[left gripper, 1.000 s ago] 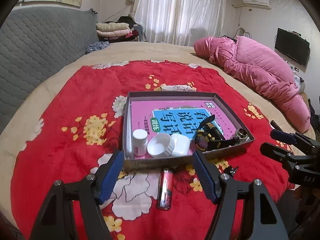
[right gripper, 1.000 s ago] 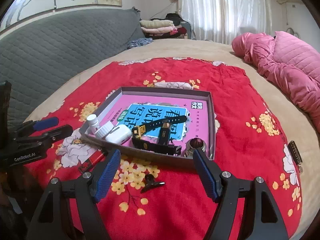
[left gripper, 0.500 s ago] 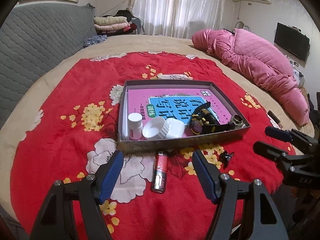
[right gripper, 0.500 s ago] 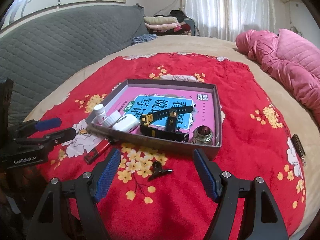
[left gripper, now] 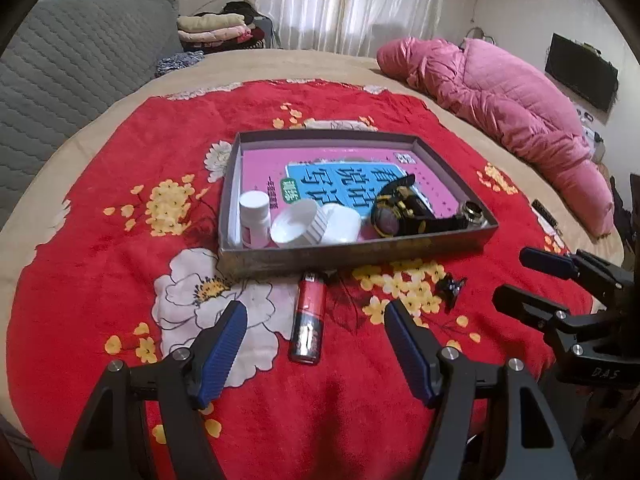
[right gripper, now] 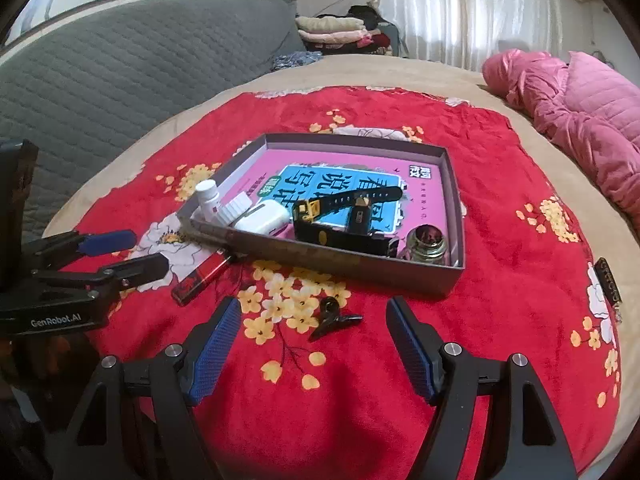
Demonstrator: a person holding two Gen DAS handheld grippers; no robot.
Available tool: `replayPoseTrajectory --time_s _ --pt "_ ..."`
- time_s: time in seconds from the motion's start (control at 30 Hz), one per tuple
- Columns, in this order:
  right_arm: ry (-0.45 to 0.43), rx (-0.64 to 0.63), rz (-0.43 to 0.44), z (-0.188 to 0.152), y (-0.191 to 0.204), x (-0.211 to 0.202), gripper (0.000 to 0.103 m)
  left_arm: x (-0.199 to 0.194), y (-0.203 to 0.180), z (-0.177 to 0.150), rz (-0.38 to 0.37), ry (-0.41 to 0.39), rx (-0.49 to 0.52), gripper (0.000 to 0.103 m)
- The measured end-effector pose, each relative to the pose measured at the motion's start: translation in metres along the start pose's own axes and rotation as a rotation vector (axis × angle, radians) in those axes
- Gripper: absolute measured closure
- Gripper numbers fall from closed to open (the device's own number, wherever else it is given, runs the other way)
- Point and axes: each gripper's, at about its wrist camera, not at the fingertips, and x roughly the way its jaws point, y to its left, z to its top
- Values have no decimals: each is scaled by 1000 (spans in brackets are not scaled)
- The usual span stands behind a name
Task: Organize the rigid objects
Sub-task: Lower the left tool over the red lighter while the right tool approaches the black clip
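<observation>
A grey shallow box (left gripper: 360, 254) (right gripper: 340, 264) lies on the red flowered blanket, holding a pink book, a white pill bottle (left gripper: 255, 218), a white cap (left gripper: 294, 224), a white case (right gripper: 262, 218), a black-and-yellow watch (left gripper: 394, 210) (right gripper: 340, 216) and a small metal jar (right gripper: 428, 244). Outside its near wall lie a red lighter (left gripper: 309, 316) (right gripper: 204, 276) and a black clip (left gripper: 450, 286) (right gripper: 334, 318). My left gripper (left gripper: 316, 336) hovers open over the lighter. My right gripper (right gripper: 314, 332) hovers open with the clip between its fingers' line, touching nothing.
The blanket (left gripper: 100, 240) covers a tan bed with a grey quilted headboard (right gripper: 100, 72) on the left. A pink duvet (left gripper: 500, 96) is bunched at the far right. A dark flat item (right gripper: 608, 280) lies near the bed's right edge. Folded clothes (left gripper: 216, 28) sit by the curtain.
Both grippers have drawn back from the box and sunk a little; the lighter and clip now sit farther up between the fingers. Jaws stay open. No object has moved.
</observation>
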Motion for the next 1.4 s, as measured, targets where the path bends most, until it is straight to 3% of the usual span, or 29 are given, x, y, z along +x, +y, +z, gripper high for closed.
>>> replayPoseTrajectory --time_s 0.4,0.63,1.0,1.27,1.4 --pt "56 18 4 -11 -5 20 27 40 13 -10 -6 115 -49 32" --pt "91 27 -9 -14 -8 42 27 59 8 -8 4 143 -35 32" --pt "133 42 -37 -14 -29 80 27 78 13 -6 30 142 -39 32" --pt "128 -58 -80 -15 -19 92 27 86 9 -6 64 139 -5 32" --pt "135 -35 -88 -14 -20 96 27 89 9 -6 72 138 -9 32"
